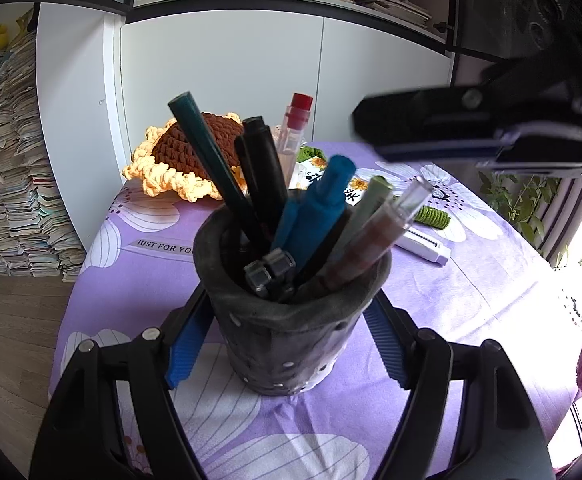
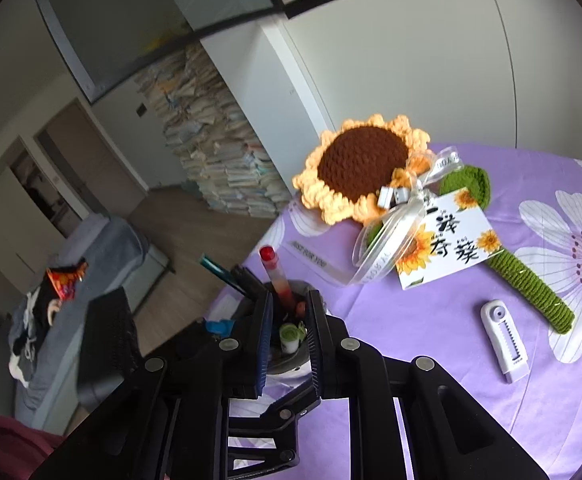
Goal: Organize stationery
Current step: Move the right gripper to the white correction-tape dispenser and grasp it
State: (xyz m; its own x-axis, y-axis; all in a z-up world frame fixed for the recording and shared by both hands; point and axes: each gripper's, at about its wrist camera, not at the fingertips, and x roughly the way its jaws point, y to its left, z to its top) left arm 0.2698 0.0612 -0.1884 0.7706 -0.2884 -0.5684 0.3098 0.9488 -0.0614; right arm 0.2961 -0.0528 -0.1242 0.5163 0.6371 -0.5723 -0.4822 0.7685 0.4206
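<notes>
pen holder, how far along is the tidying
Mostly done: the grey pen holder already stands packed with pens and markers. In hand: the left tongs bracket the holder, pads at its sides, though a firm grip isn't clear; the right tongs hover nearly shut above it, holding nothing. Left: the white correction tape still lies on the purple tablecloth, beside the crochet sunflower.

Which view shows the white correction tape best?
The right wrist view: the white correction tape lies whole and unobstructed on the purple tablecloth. In the left wrist view it is mostly hidden behind the pens in the pen holder.
</notes>
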